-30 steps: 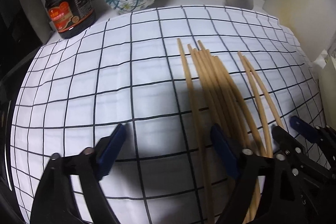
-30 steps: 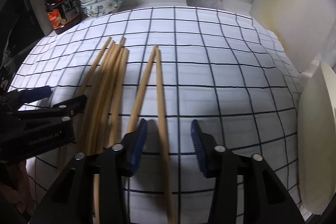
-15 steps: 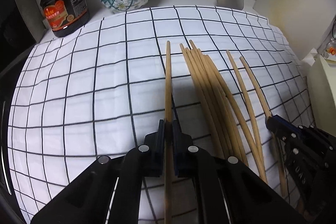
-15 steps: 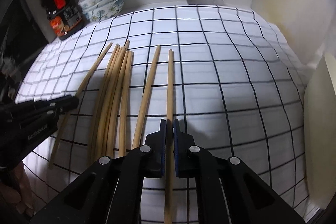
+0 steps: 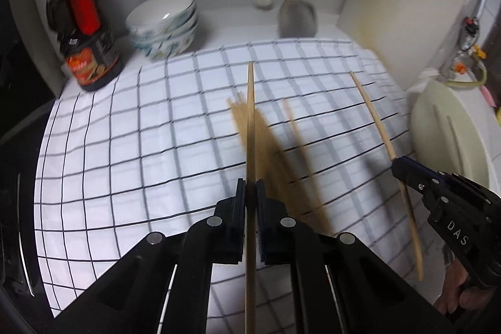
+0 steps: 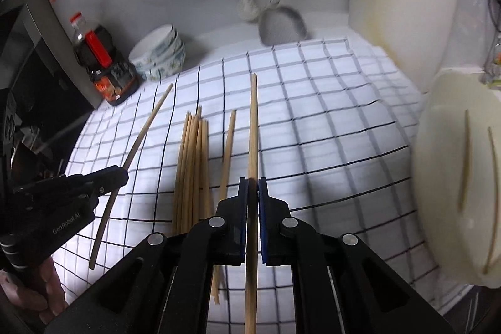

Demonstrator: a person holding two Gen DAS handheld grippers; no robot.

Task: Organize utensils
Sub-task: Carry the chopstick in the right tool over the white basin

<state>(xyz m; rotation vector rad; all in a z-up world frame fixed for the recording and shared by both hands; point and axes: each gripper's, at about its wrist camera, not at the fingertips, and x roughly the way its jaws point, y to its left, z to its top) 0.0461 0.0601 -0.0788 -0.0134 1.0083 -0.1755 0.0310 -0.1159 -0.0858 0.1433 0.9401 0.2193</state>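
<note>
In the left wrist view the pile of chopsticks (image 5: 266, 146) on the cloth (image 5: 141, 146) is smeared by motion blur, so they cannot be counted. The held chopstick (image 5: 250, 130) runs off the near edge. In the right wrist view the bottle (image 6: 103, 74) label is unreadable.

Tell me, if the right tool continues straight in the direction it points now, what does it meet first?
Probably the checked cloth. The right tool, shut on one chopstick, points down toward bare cloth, right of the single chopstick lying there. The held chopstick's tip would likely touch first; depth is unclear.
</note>
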